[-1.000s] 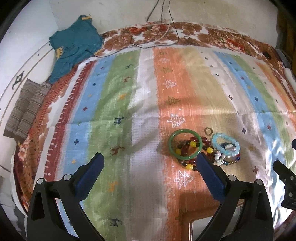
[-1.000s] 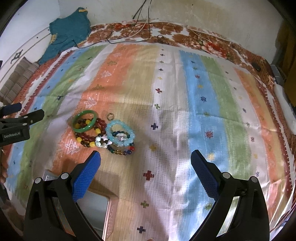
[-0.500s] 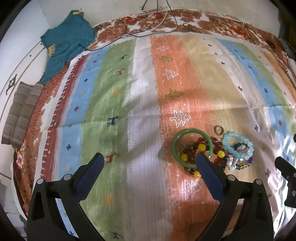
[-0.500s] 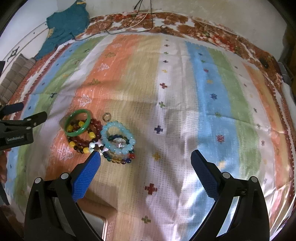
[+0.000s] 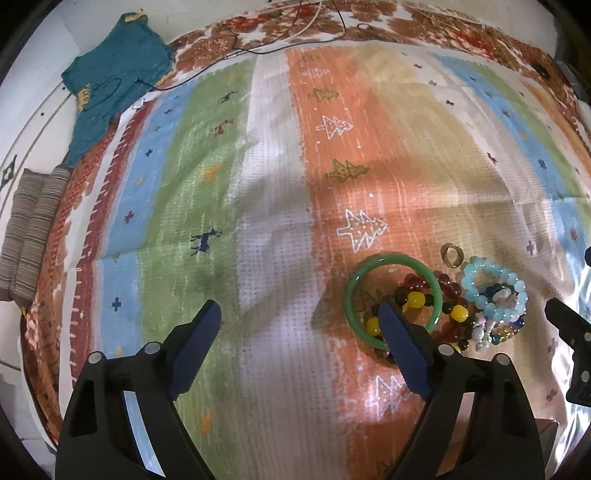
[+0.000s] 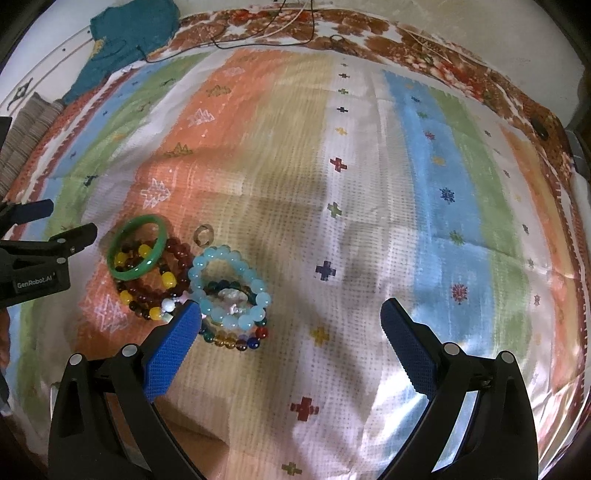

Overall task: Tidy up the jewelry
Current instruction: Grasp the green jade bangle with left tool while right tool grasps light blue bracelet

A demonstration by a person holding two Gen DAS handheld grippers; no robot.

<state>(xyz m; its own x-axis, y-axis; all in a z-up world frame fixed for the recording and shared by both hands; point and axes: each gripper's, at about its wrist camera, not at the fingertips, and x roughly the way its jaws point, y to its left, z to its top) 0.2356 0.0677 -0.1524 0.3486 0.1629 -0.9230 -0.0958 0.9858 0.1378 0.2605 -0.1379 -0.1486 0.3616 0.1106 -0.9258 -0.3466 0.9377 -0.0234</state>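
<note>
A pile of jewelry lies on the striped cloth (image 5: 280,229): a green bangle (image 5: 373,264) over a red and yellow bead bracelet (image 5: 448,291), a pale blue bead bracelet (image 5: 480,267), a multicoloured bead bracelet (image 6: 236,338) and a small gold ring (image 5: 452,254). My left gripper (image 5: 301,325) is open and empty, its right finger in front of the bangle's near rim. My right gripper (image 6: 291,317) is open and empty, its left finger beside the pale blue bracelet (image 6: 210,258). The bangle (image 6: 127,236) and ring (image 6: 204,235) also show in the right wrist view.
A teal garment (image 5: 114,81) and a folded striped cloth (image 5: 29,225) lie at the far left. Cables (image 5: 288,33) run along the far edge. The corner of a wooden box (image 5: 546,439) shows near the cloth's front edge. The cloth (image 6: 369,184) is bare to the right.
Both grippers have moved forward and down towards the jewelry pile, which now looks larger and nearer to the fingers. Both stay open.
</note>
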